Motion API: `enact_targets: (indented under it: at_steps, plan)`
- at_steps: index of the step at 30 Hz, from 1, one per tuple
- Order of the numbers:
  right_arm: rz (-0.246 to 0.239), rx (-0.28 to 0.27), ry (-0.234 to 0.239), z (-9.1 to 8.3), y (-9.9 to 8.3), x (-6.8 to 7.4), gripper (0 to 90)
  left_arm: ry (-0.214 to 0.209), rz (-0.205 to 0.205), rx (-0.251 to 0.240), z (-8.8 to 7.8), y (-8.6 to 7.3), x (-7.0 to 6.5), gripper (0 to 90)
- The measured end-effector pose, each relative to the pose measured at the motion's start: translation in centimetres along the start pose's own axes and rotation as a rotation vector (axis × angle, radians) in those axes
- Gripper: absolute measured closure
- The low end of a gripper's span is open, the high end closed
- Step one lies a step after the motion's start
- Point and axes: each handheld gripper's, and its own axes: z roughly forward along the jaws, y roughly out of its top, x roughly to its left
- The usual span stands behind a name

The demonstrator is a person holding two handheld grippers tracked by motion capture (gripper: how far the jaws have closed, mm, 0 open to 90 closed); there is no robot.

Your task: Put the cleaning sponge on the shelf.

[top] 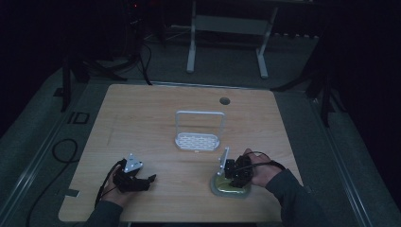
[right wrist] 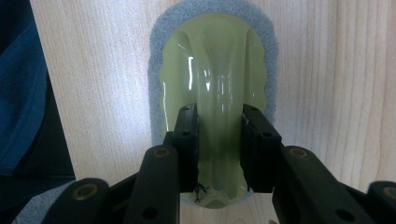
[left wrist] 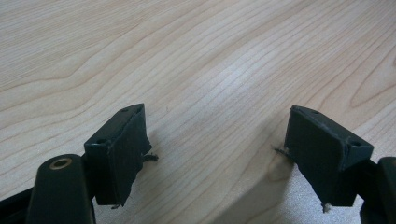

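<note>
yellow-green sponge (right wrist: 212,79) with grey backing, flat near table's front edge

You work in a dim room at a pale wood table (top: 142,123). Beyond the table, a white desk frame (top: 227,28) stands on grey carpet (top: 302,52). Left of the table, a black cable (top: 56,156) loops on the floor, with a dark stand (top: 71,75) behind it. Right of the table, another dark stand (top: 326,90) rises. The table's far edge has a round hole (top: 224,101).

Rack (top: 197,137) mid-table (top: 142,118); sponge (top: 230,189) nearer, to its right
</note>
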Motion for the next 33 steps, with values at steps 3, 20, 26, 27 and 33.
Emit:
enact_targets:
  at_steps: [3, 20, 26, 27, 33]
  plan:
    - [0.001, 0.003, -0.002, -0.1, 0.0, 0.0, 71.0, 0.000, 0.000, 0.000, 0.0, 0.0, 0.0, 21.7]
    - [-0.004, 0.001, -0.023, -0.7, 0.3, 0.0, 71.4, 0.000, 0.000, 0.000, 0.0, 0.0, 0.0, 21.7]
    - [-0.012, -0.011, -0.039, -0.9, 0.6, -0.1, 71.4, 0.000, -0.001, 0.000, 0.0, 0.0, 0.0, 21.7]
    - [-0.012, -0.013, -0.043, -0.9, 0.6, -0.1, 71.4, 0.000, 0.000, 0.000, 0.0, 0.0, 0.0, 21.6]
    - [-0.011, -0.024, -0.063, -1.0, 0.8, -0.4, 71.4, 0.000, -0.002, -0.001, 0.0, 0.0, 0.0, 21.7]
